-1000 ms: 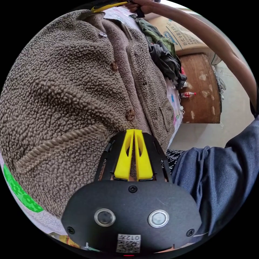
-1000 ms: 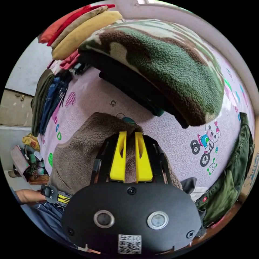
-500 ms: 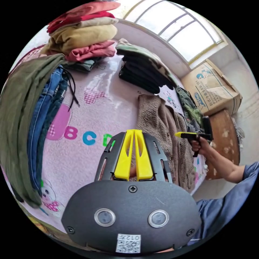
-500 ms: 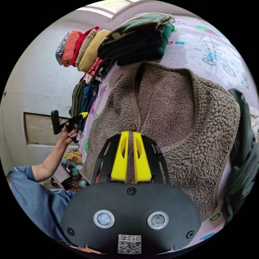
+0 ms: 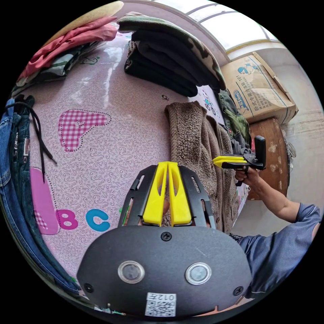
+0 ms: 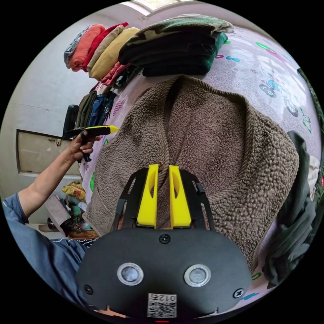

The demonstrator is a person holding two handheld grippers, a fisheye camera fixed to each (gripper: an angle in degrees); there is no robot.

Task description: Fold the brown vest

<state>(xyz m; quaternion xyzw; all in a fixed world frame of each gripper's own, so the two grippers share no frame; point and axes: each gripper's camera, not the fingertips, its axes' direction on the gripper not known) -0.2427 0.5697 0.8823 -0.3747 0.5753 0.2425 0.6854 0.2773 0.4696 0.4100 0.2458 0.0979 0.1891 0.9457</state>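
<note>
The brown vest [image 6: 216, 141] lies spread on a pink patterned mat [image 5: 111, 135], its neckline pointing toward a folded stack topped by a camouflage fleece [image 6: 175, 27]. In the left gripper view the vest [image 5: 199, 148] appears as a narrow fuzzy strip running along the mat's edge, below that same stack [image 5: 168, 57]. The left gripper [image 5: 167, 166] has its yellow jaws pressed together with nothing visibly between them, the tips over the mat close to the vest's near edge; whether they touch the cloth cannot be told. From the right gripper view this gripper [image 6: 111, 129] is held in a hand [image 6: 79, 146] above the vest's side, jaws closed and empty. The right gripper [image 6: 163, 168] hovers over the vest's front opening with a narrow gap between its jaws; the ribbed edge and a button sit just at the tips, but a grip on them cannot be confirmed. In the left gripper view that gripper [image 5: 217, 162] is held by a hand [image 5: 248, 175] over the vest, jaws nearly together. A second stack of red, tan and orange clothes [image 6: 98, 47] sits further back, jeans [image 5: 13, 175] hang at the mat's side, a dark green garment [image 6: 293, 219] lies beside the vest, and a cardboard box [image 5: 263, 87] stands above a wooden table [image 5: 273, 158].
</note>
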